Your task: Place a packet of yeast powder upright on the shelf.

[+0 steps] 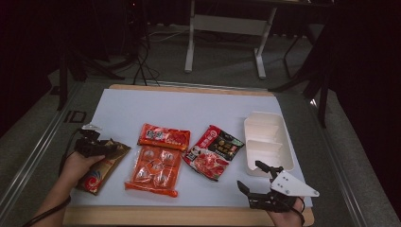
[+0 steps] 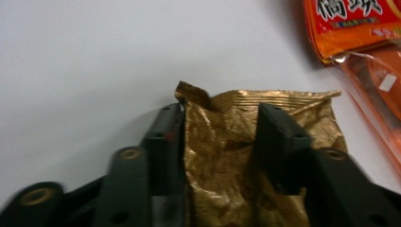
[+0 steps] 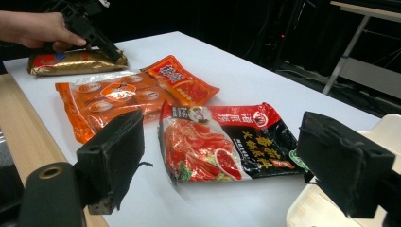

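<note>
Gold packet (image 1: 101,165) at lower left of the bench (image 1: 142,106) sits between the left gripper's (image 1: 101,149) jaws; right gripper (image 1: 255,179), lower right, gapes wide, empty.

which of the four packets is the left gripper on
The gold packet at the table's left edge. The left gripper has its jaws on either side of its crinkled top end; the three red and orange packets lie untouched to its right.

gold packet (image 2: 227,156) — lower end cut off, orange bag (image 2: 378,94) — cropped at right edge
</note>
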The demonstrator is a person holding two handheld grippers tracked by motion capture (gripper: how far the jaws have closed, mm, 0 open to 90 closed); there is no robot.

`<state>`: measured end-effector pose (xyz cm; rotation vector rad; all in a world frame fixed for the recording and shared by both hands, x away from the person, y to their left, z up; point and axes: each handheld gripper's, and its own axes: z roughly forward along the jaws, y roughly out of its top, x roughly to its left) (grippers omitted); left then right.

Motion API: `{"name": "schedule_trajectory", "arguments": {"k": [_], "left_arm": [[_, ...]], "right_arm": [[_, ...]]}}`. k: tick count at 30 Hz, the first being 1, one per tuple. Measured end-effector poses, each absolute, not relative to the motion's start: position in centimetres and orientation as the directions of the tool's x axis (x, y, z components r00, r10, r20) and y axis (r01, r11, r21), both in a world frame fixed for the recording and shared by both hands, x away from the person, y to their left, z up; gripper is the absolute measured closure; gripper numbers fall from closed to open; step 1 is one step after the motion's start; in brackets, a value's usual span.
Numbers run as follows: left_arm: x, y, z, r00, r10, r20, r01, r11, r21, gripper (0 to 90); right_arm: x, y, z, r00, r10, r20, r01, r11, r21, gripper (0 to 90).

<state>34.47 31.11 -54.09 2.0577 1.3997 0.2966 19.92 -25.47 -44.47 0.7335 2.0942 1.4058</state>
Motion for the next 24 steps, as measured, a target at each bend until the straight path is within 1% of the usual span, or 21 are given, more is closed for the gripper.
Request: {"name": "schedule_trajectory", "arguments": {"k": [1,2,3,4,5,6,10,14,16,24], "left_arm": [[34.4,30.8,-53.9,0.425,0.894,-0.144,0.756,-0.262,0.600,60.8],[34.4,30.3,-53.8,0.434,0.894,-0.109,0.750,-0.291,0.594,65.0],[34.4,30.0,-53.6,0.437,0.896,-0.077,0.748,-0.314,0.585,65.6],[34.4,29.7,-53.6,0.441,0.896,-0.047,0.745,-0.336,0.577,69.9],[34.4,29.4,-53.7,0.451,0.892,-0.022,0.738,-0.359,0.572,76.6],[34.3,29.3,-53.8,0.450,0.893,-0.006,0.734,-0.366,0.573,79.1],[34.2,29.6,-53.8,0.460,0.888,-0.005,0.722,-0.371,0.584,85.9],[33.9,30.0,-53.2,0.453,0.891,-0.012,0.709,-0.353,0.610,88.0],[33.6,30.3,-53.0,0.434,0.901,-0.009,0.710,-0.335,0.620,88.4],[32.3,31.9,-51.3,0.391,0.917,-0.075,0.697,-0.241,0.676,89.2]], "right_arm": [[19.9,-25.5,-44.5,-0.725,0.680,-0.113,0.152,0.318,0.936,15.8],[19.9,-25.5,-44.5,-0.725,0.680,-0.114,0.151,0.318,0.936,15.8],[19.9,-25.4,-44.5,-0.725,0.679,-0.116,0.150,0.320,0.936,15.8],[19.9,-25.4,-44.5,-0.725,0.679,-0.117,0.149,0.320,0.935,16.1],[19.9,-25.4,-44.5,-0.725,0.678,-0.118,0.148,0.321,0.935,16.2],[19.9,-25.4,-44.4,-0.726,0.677,-0.118,0.147,0.321,0.935,16.2],[19.8,-25.5,-44.4,-0.725,0.679,-0.115,0.150,0.319,0.936,16.2],[19.9,-25.6,-44.4,-0.723,0.683,-0.110,0.153,0.313,0.937,16.3],[19.9,-25.6,-44.4,-0.722,0.683,-0.112,0.153,0.315,0.937,16.3],[19.9,-25.6,-44.3,-0.719,0.686,-0.108,0.154,0.309,0.938,16.2]]}}
